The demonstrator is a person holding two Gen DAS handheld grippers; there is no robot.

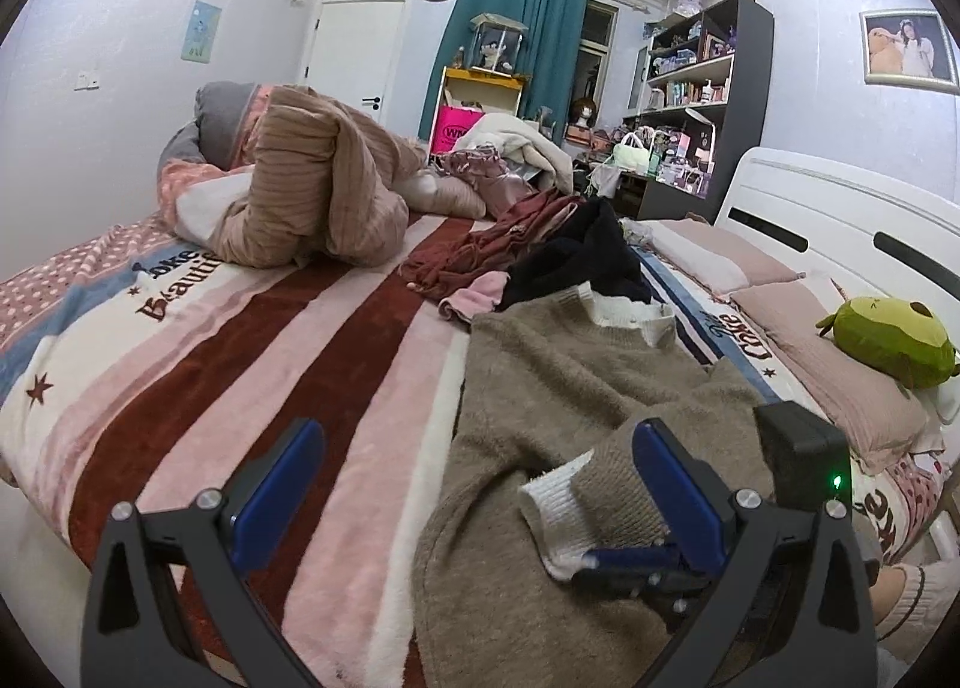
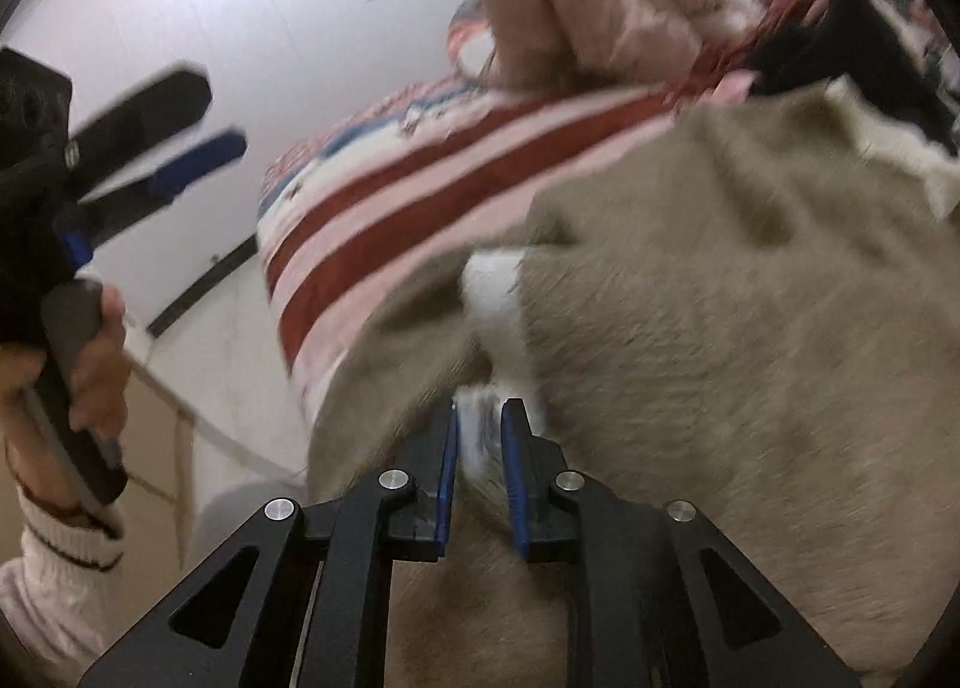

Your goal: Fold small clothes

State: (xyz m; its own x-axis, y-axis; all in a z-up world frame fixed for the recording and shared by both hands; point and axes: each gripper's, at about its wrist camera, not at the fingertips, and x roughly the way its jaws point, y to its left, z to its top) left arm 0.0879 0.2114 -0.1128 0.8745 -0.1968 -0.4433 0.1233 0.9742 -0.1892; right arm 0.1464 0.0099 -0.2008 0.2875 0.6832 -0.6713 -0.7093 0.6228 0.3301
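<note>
A taupe fuzzy sweater [image 1: 570,388] with white collar and cuffs lies on the striped bedspread [image 1: 240,364]. One sleeve with a white cuff [image 1: 558,508] is folded across its front. My left gripper [image 1: 474,460] is open and empty, held above the sweater's left edge. My right gripper [image 2: 480,436] is shut on the white cuff [image 2: 489,292] of the sweater [image 2: 750,328]; it also shows in the left wrist view [image 1: 636,562]. The left gripper [image 2: 174,148] appears open at the left of the right wrist view, which is blurred.
A rolled tan quilt [image 1: 312,196] lies at the far side of the bed. A pile of dark red, black and pink clothes [image 1: 540,250] sits beyond the sweater. Pillows and a green plush toy [image 1: 888,340] lie at the right by the headboard.
</note>
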